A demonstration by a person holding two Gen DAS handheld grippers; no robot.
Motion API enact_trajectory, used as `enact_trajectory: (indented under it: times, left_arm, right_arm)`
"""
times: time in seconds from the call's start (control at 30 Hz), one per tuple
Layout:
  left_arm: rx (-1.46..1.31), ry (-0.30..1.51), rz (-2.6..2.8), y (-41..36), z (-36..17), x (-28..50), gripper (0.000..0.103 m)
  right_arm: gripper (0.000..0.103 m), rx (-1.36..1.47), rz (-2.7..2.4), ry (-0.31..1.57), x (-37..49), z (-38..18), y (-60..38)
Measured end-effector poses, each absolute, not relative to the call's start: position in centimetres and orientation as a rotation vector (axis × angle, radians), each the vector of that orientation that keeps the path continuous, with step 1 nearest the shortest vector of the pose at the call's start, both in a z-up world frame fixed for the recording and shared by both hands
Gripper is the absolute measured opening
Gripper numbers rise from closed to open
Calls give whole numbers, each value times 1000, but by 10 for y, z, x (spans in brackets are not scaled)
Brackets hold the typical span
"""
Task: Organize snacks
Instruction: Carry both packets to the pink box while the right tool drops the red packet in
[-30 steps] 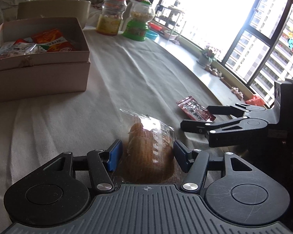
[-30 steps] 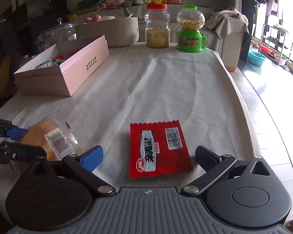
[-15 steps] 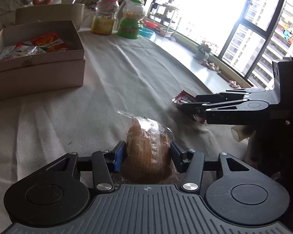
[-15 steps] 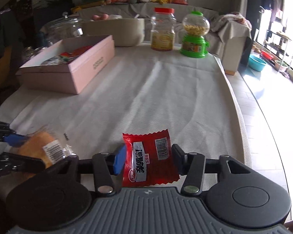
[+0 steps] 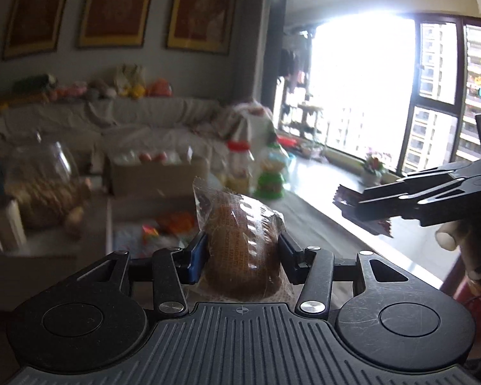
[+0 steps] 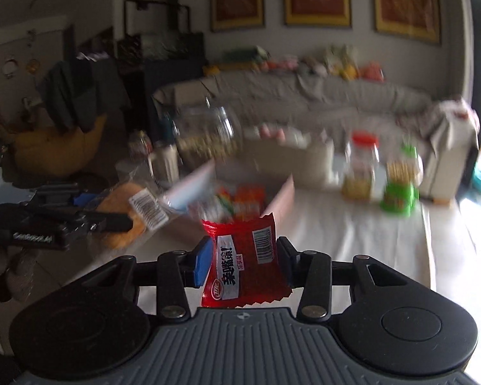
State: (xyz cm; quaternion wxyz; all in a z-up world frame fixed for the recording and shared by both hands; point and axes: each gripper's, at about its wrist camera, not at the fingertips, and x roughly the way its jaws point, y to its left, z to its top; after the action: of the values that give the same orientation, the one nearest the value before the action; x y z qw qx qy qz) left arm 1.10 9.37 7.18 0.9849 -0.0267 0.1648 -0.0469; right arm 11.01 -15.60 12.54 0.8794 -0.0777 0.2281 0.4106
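Both grippers clamp one snack each, lifted above the table.

Left wrist view: the left gripper [image 5: 242, 252] is clenched on one wrapped bread bun [image 5: 240, 243], pads pressing both its sides. Beyond the bun lies the open pink box [image 5: 118, 224] holding packets; right of the bun, the right gripper [image 5: 400, 205] pinches a red packet.
Right wrist view: the right gripper [image 6: 242, 261] grips one red snack packet [image 6: 243, 263], the box [image 6: 282, 199] just behind it. Behind the box blur three jars; the red-lidded jar [image 6: 360, 166] and green-based dispenser [image 6: 399, 186] stand right of the box.
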Motion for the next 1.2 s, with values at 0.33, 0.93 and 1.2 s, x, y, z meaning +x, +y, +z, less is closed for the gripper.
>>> enact_trajectory:
  times: [0.33,0.93,1.2]
  left_arm:
    - [-233,331,-61,168,106,132,53]
    - [-188,544,9,218,-24,209,57]
    - [-178,547,8,214,-22,211,57]
  right_arm:
    - [43,-140,769,344,176,201,-74]
    - [43,-131,711,832,316,69,46]
    - [50,-178,657,918,344,16,80]
